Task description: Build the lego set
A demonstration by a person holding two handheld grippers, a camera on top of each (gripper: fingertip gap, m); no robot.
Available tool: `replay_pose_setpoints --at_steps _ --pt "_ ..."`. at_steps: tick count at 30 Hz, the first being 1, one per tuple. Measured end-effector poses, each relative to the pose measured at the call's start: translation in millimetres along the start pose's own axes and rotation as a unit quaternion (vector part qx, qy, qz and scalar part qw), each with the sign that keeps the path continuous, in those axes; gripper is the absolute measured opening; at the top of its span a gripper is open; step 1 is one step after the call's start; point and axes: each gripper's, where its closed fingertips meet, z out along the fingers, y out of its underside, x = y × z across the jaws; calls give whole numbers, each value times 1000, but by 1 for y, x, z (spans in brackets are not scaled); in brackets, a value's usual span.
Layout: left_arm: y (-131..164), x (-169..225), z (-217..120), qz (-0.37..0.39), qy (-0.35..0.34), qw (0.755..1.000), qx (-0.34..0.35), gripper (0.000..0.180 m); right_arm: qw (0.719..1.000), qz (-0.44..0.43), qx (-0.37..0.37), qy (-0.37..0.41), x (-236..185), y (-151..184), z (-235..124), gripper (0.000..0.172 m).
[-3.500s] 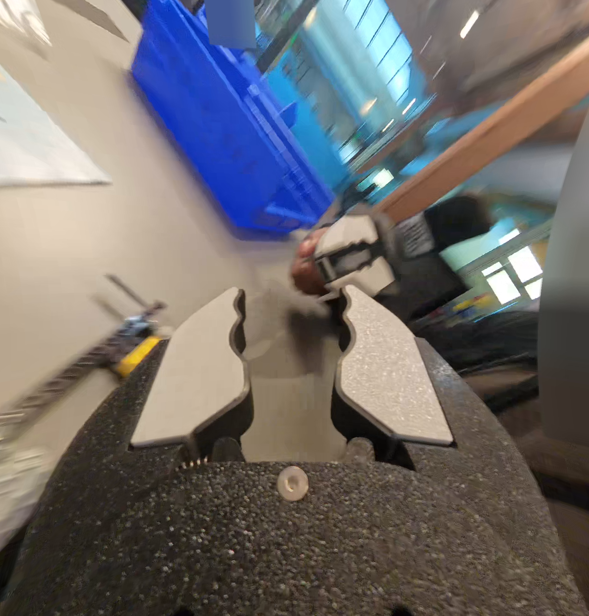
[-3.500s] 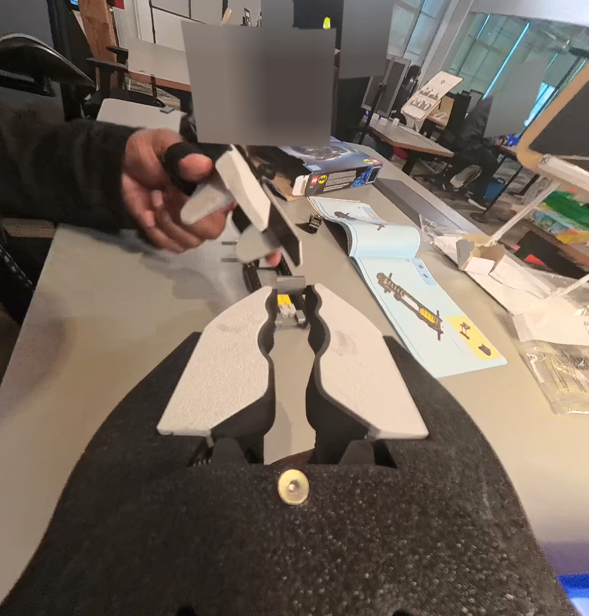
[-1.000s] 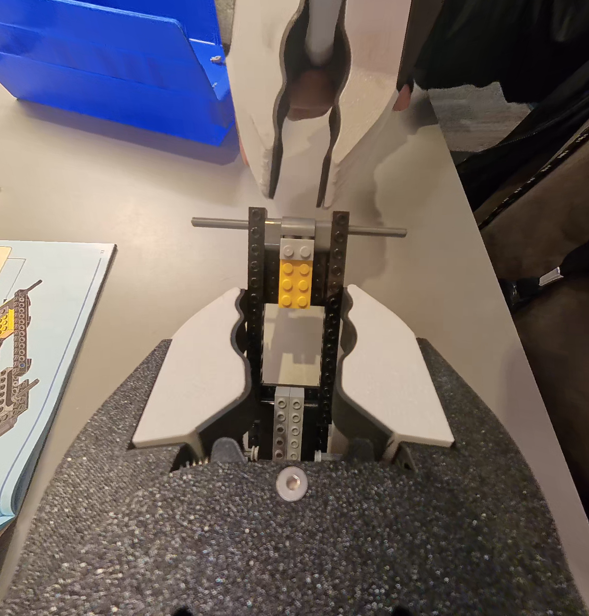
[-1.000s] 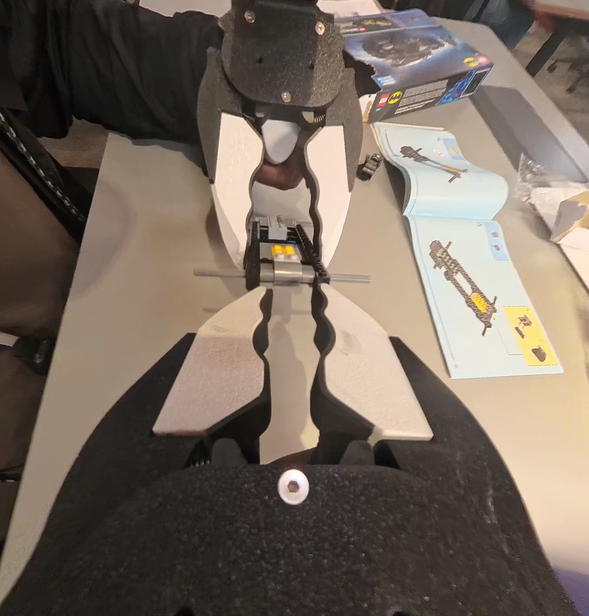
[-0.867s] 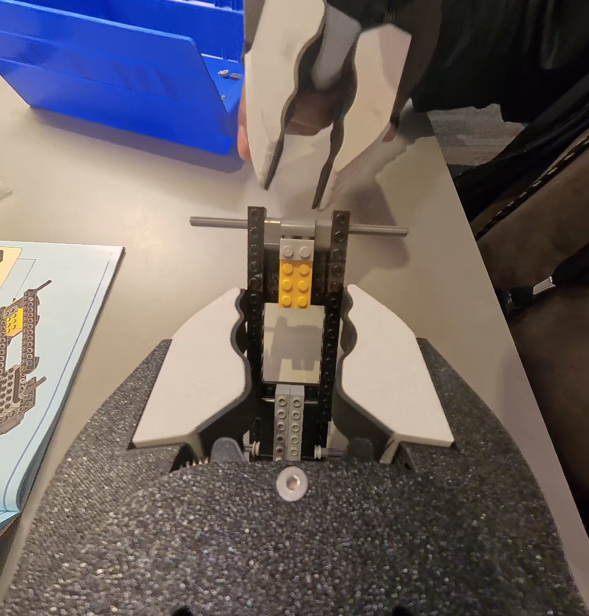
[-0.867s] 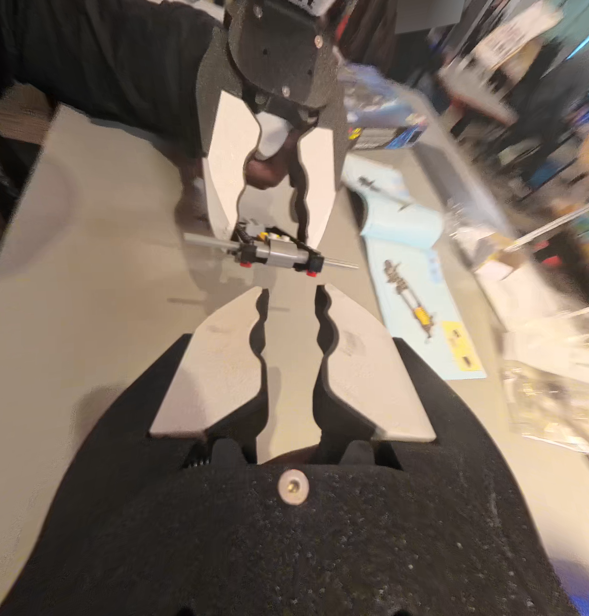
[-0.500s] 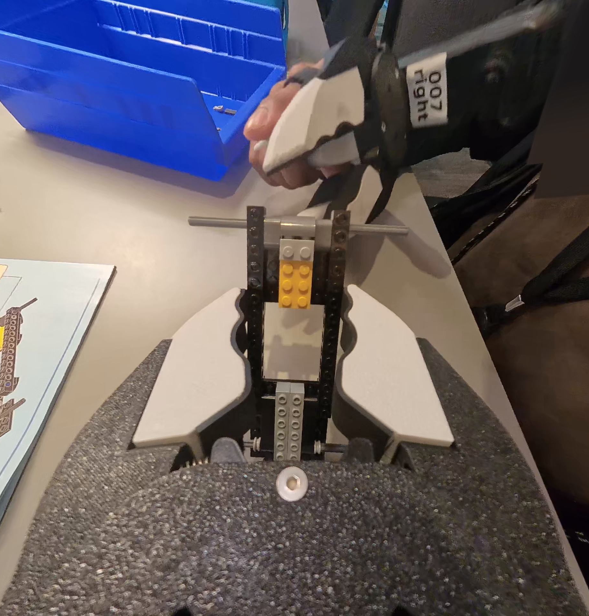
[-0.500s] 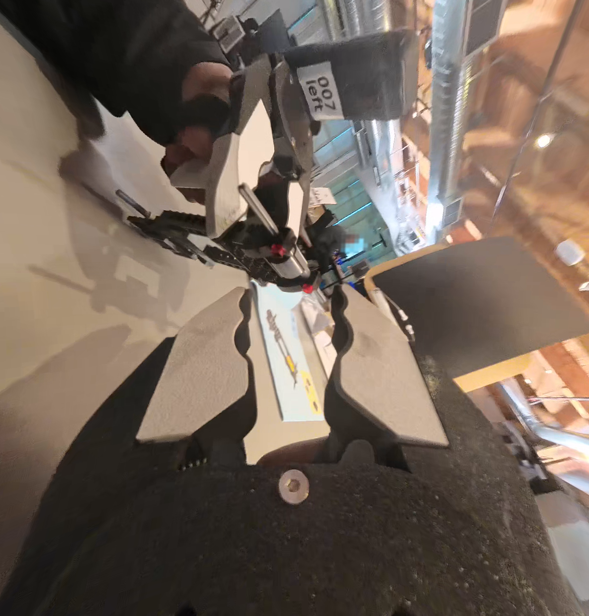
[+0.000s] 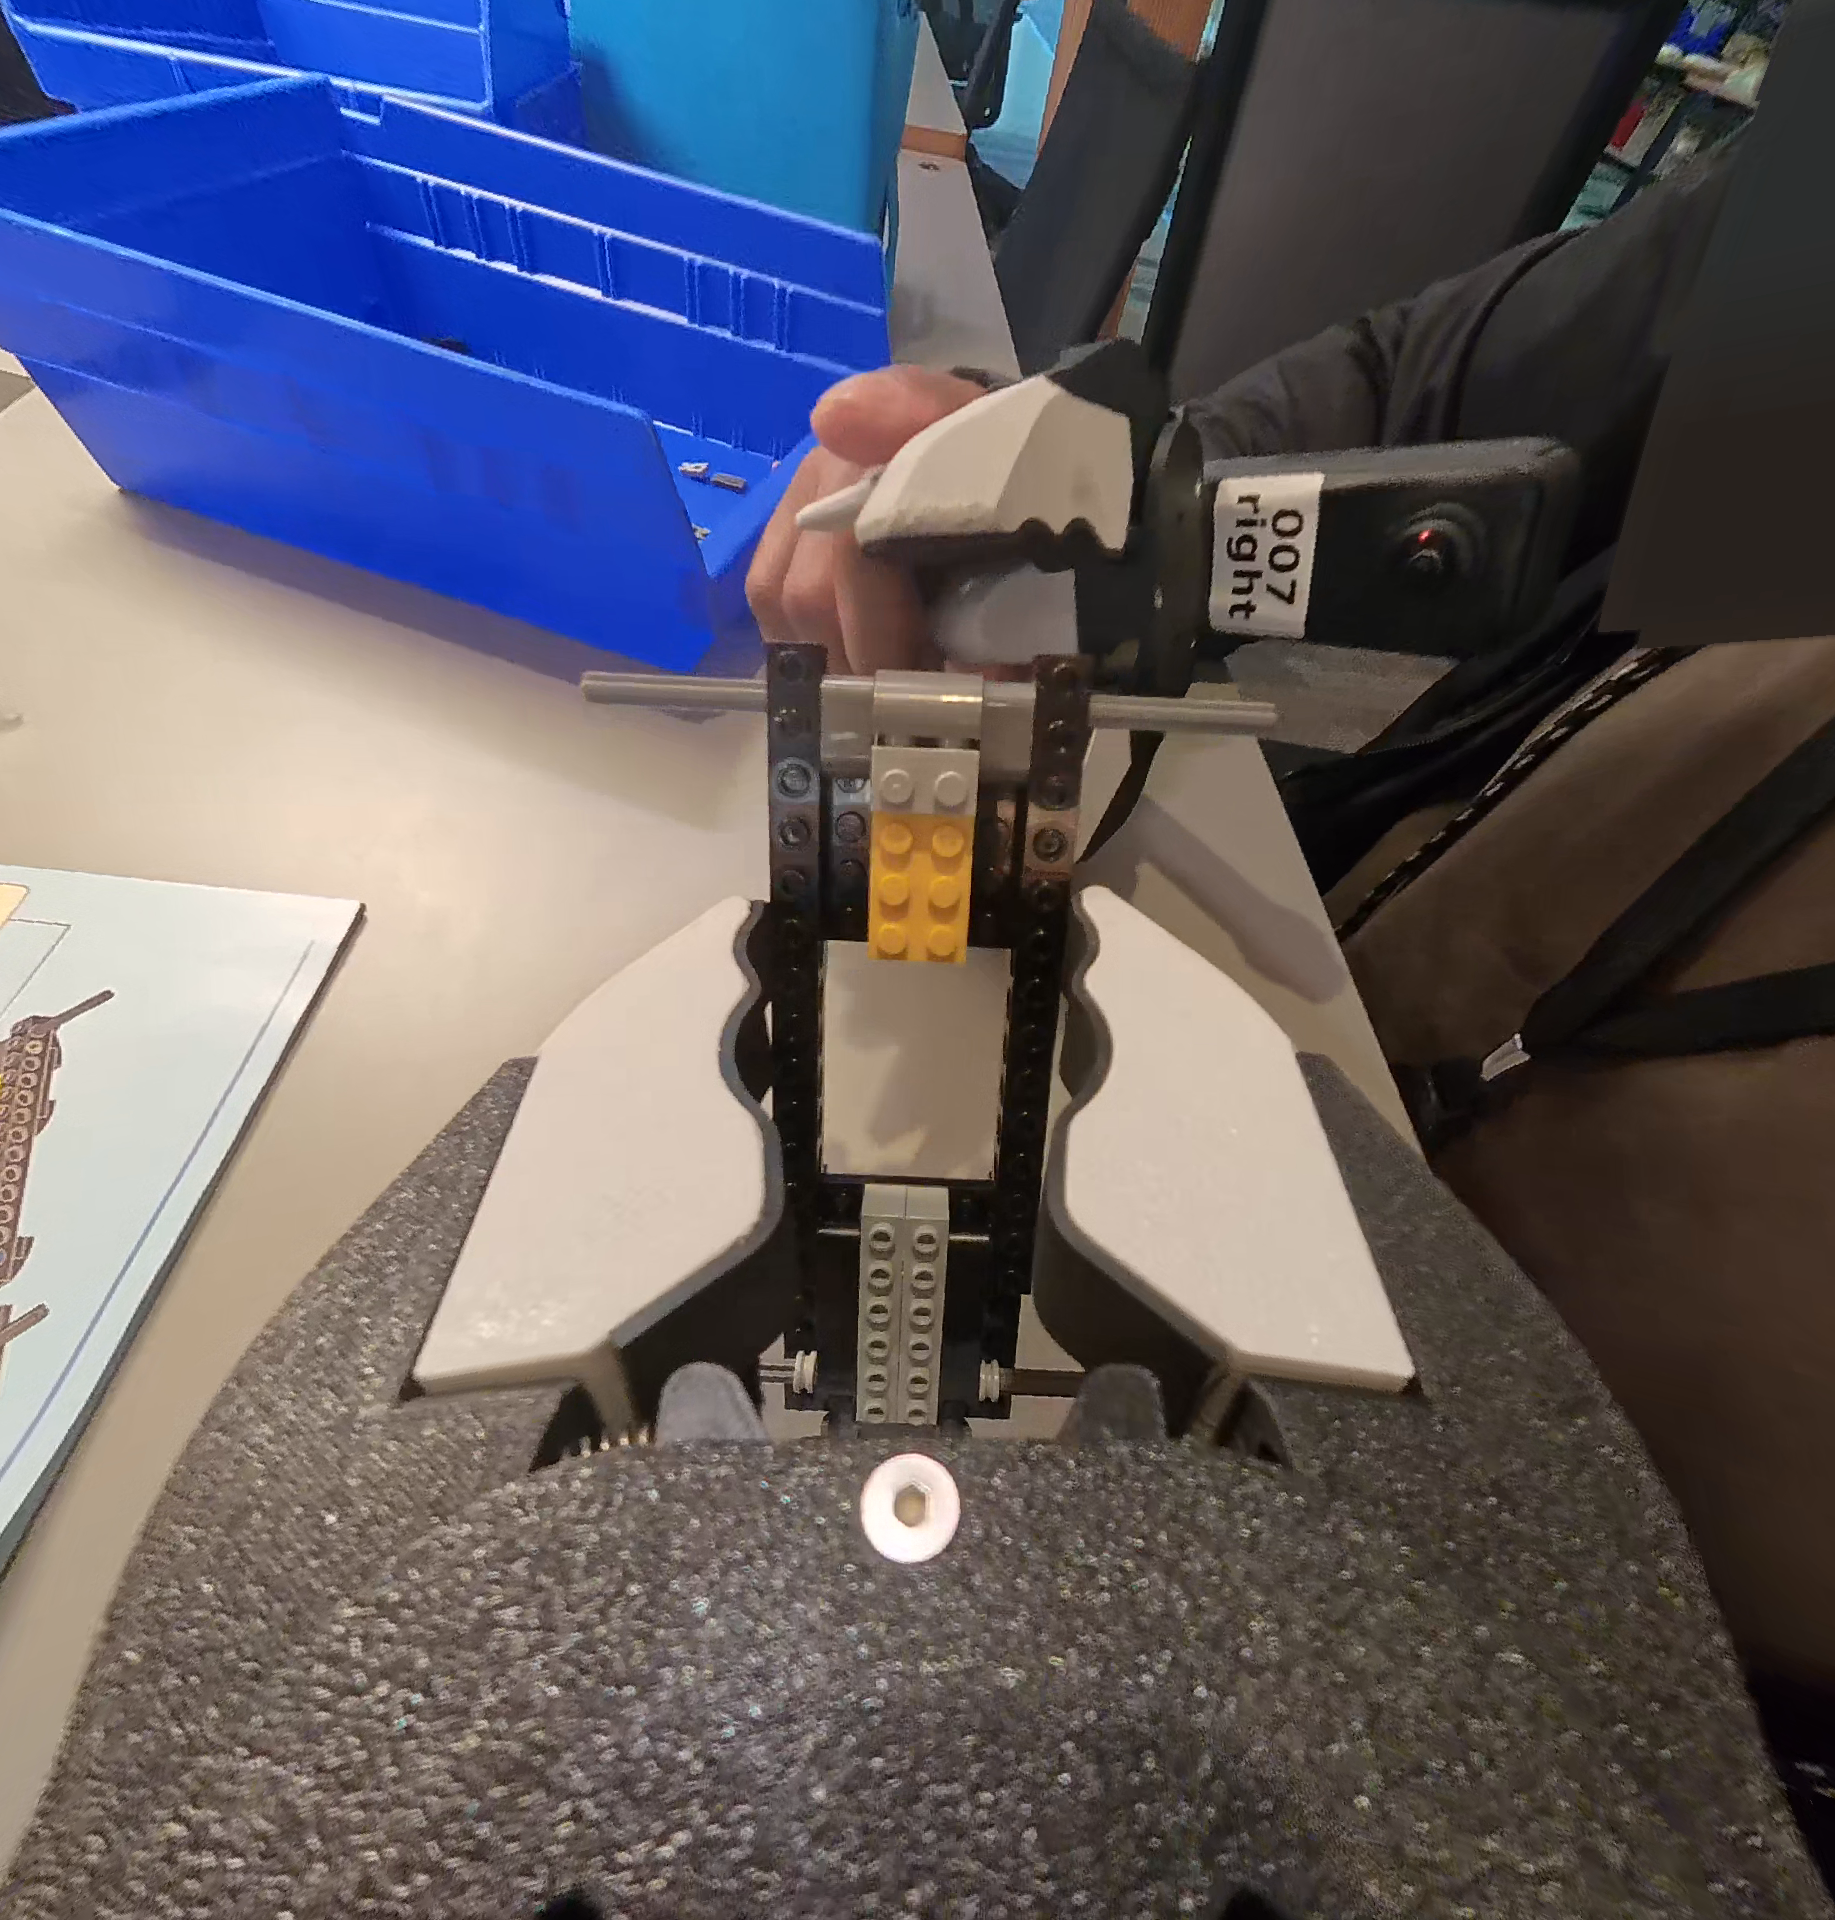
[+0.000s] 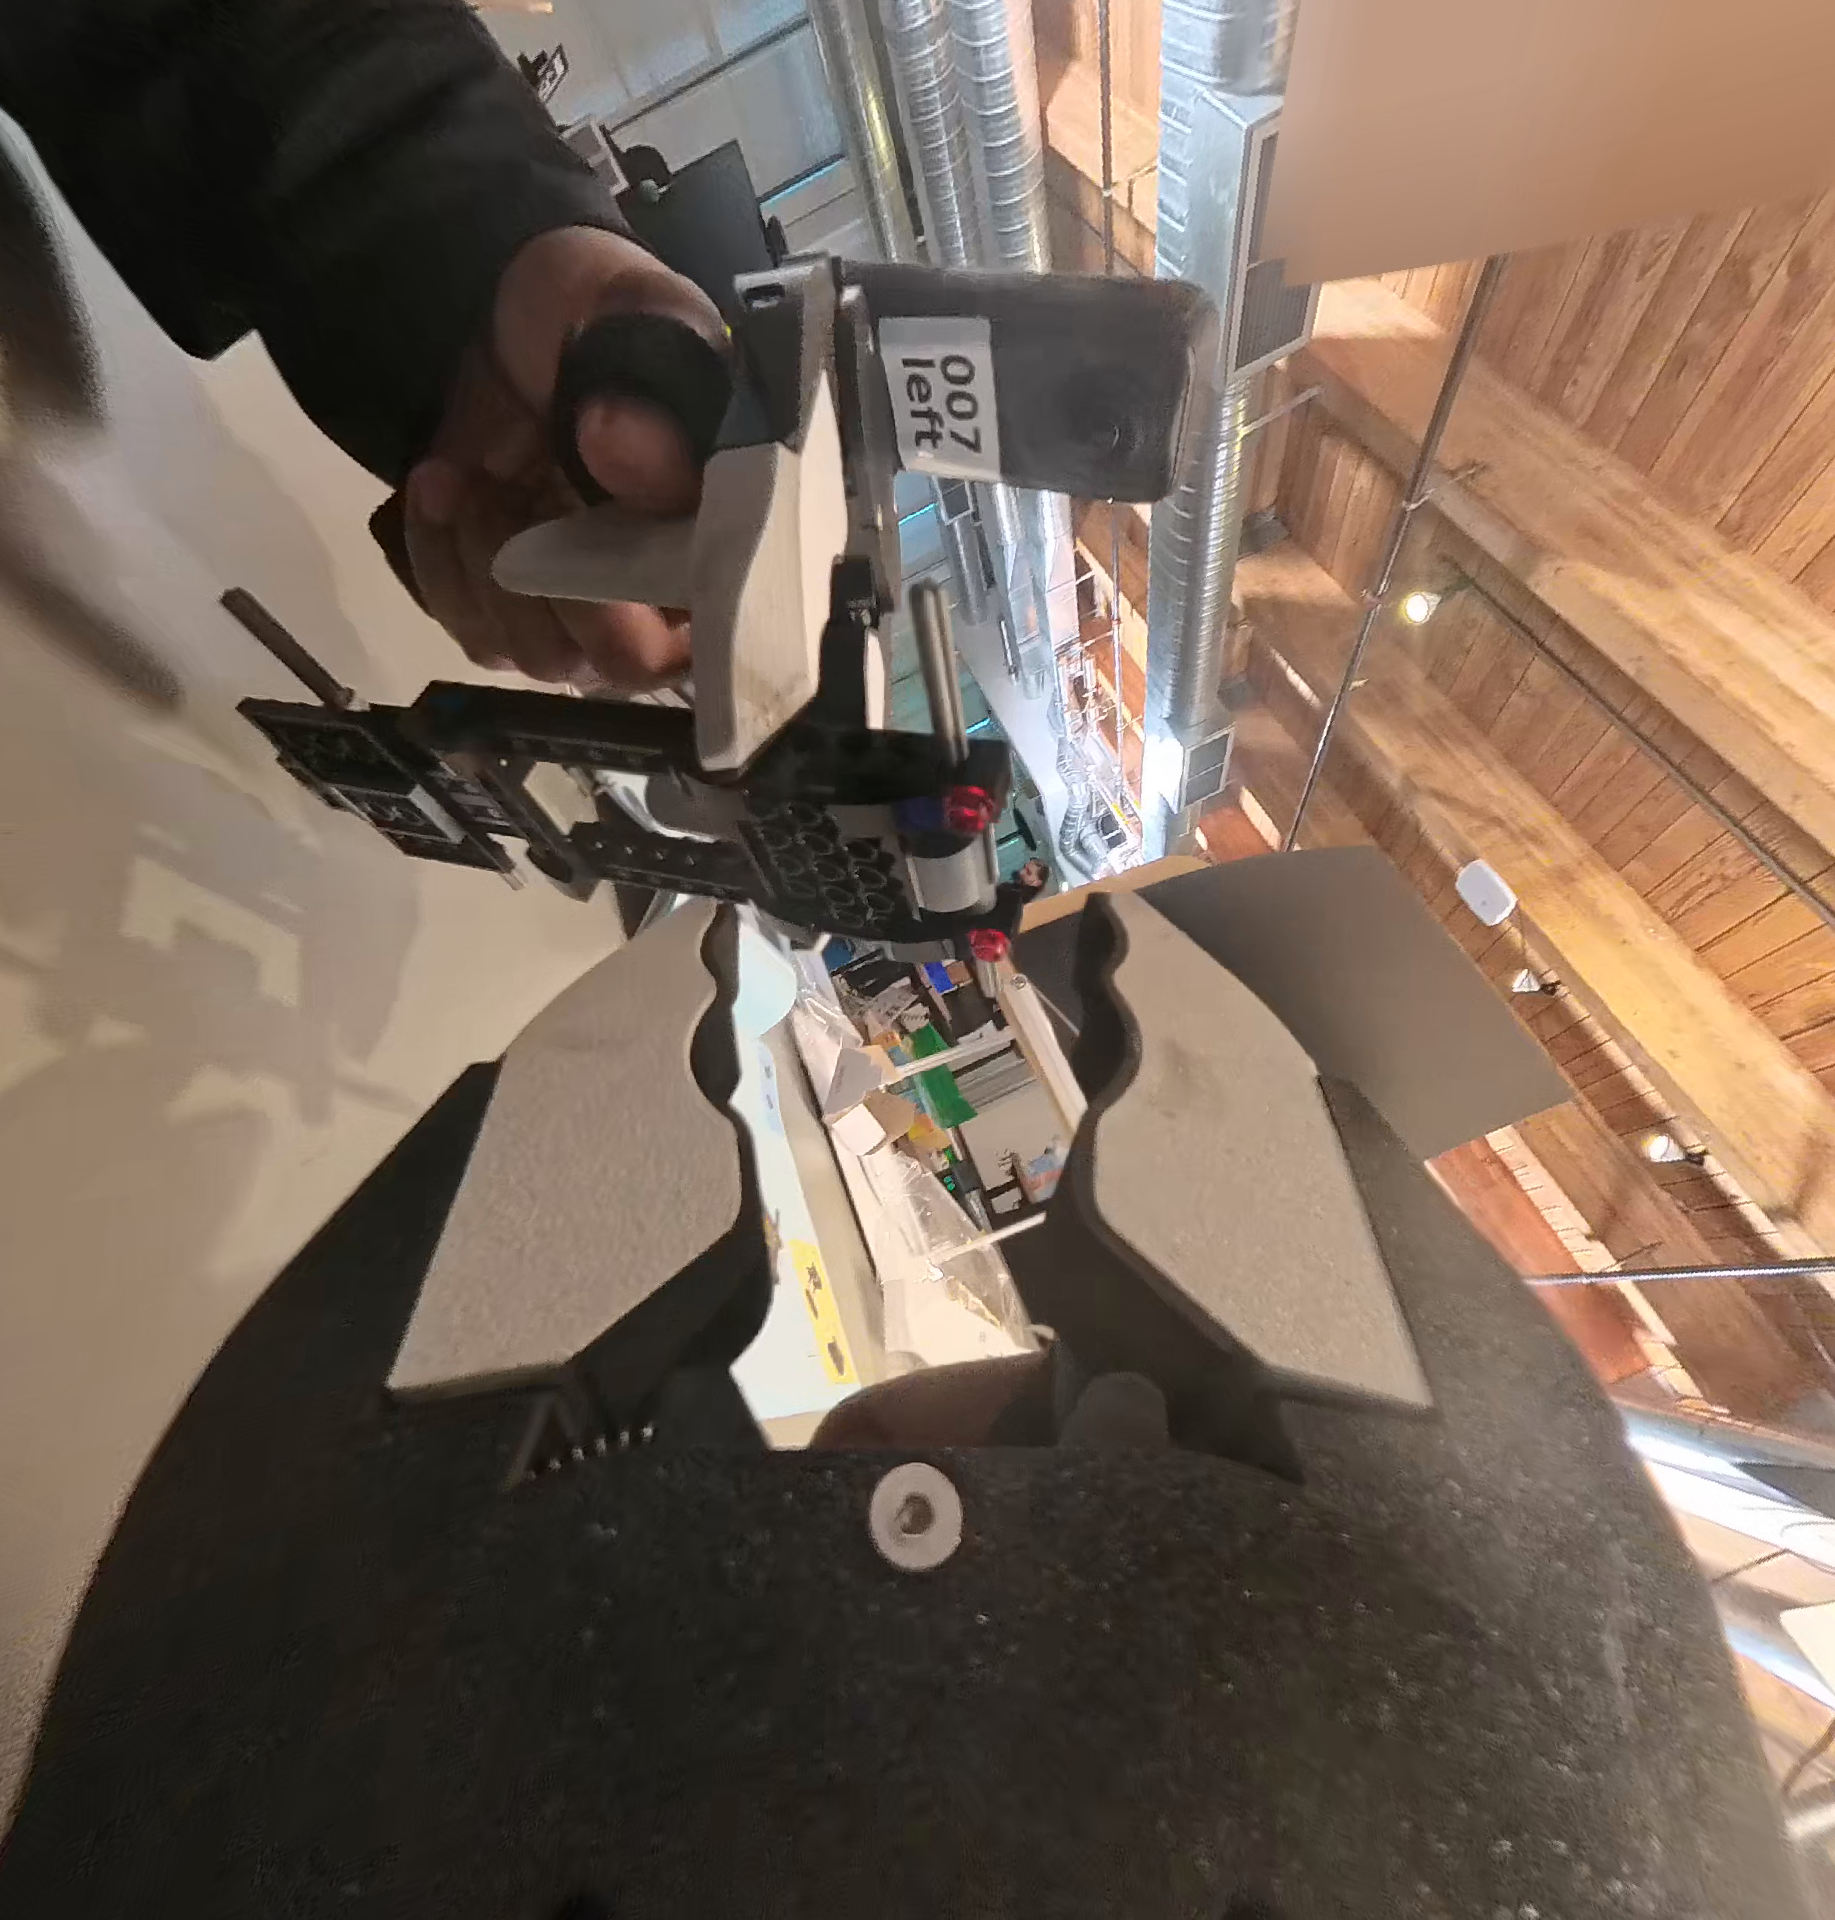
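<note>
Your left gripper (image 9: 913, 935) has the brick frame (image 9: 918, 862) between its fingers, both pads against the frame's side beams, the frame held above the table (image 9: 321, 748). An axle (image 9: 674, 694) crosses the frame's far end. Your right gripper (image 9: 954, 540) sits just behind that end, turned sideways, its fingers apart around nothing. The bin (image 9: 393, 343) stands farther back to the left, and the booklet (image 9: 134, 1049) lies on the table at your left.
</note>
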Motion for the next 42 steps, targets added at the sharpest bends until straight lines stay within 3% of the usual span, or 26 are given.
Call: replay_pose_setpoints --at_steps 5,14,27,42 --pt "-10 5 -1 -24 15 1000 11 54 1000 -18 14 10 5 -6 5 75" --pt "-17 15 3 -32 33 999 12 53 999 -25 33 13 8 -16 10 81" --pt "-36 24 6 -72 53 995 44 53 996 -20 34 76 29 -26 8 52" --pt "-50 27 16 -132 57 987 70 52 998 39 38 40 39 -23 -1 50"
